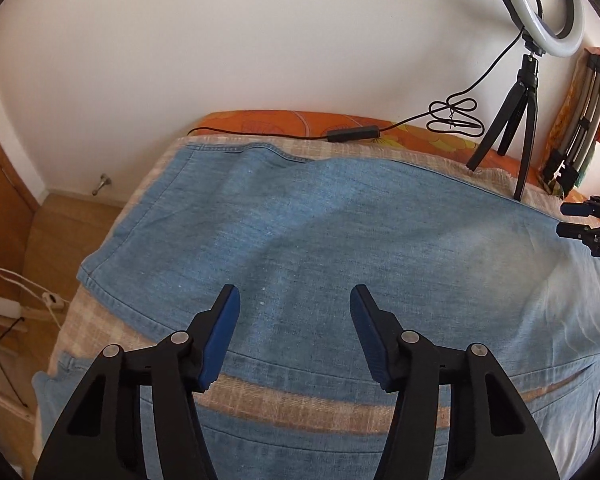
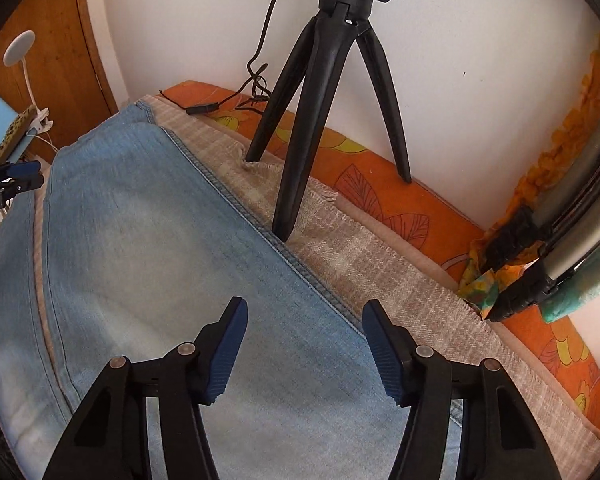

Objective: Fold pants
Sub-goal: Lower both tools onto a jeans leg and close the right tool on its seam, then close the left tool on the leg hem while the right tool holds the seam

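Light blue denim pants lay spread flat on a beige woven blanket covering a bed, with an orange floral sheet showing along the wall side. In the left wrist view one leg ran across the frame, its hem toward the left; a strip of blanket separated it from the other leg nearer the camera. The left gripper pointed down at the near edge of the upper leg, fingers partly apart, nothing between them, pads not on the cloth. The right gripper pointed down at the wide part of the pants, near the stitched side seam, fingers likewise partly apart and gripping nothing. Whether either set of tips touched the denim could not be told. A black tripod stood on the blanket and sheet just past the seam, one foot right at the seam. It carried a ring light, whose cable lay coiled on the sheet. Folded metal tubes wrapped in cloth leaned at the right wall.
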`<move>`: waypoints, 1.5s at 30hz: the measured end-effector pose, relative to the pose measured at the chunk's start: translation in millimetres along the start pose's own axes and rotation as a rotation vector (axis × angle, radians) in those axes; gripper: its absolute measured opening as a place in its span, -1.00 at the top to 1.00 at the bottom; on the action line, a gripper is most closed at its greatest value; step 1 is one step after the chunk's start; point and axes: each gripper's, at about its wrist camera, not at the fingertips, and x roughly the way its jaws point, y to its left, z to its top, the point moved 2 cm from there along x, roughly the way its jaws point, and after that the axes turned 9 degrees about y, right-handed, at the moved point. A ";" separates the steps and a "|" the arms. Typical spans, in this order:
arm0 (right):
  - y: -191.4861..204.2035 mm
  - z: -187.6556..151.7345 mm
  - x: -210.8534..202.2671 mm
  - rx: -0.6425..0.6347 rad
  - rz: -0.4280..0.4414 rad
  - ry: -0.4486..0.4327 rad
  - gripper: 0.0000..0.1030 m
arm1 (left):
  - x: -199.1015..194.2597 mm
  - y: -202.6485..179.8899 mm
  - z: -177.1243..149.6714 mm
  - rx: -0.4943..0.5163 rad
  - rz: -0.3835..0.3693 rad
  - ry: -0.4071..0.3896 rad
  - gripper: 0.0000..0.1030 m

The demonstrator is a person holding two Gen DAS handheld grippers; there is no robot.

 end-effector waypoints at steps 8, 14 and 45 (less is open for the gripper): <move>-5.4 12.7 30.2 -0.048 0.024 0.041 -0.20 | 36.1 -1.2 5.5 -0.008 -0.020 0.056 0.18; -0.8 17.2 43.6 -0.061 0.056 0.047 0.07 | 48.5 3.7 5.7 -0.025 -0.031 0.070 0.21; 168.7 -92.1 -56.6 -0.322 0.128 -0.080 0.98 | 68.1 35.8 119.8 -0.271 -0.100 0.152 -0.24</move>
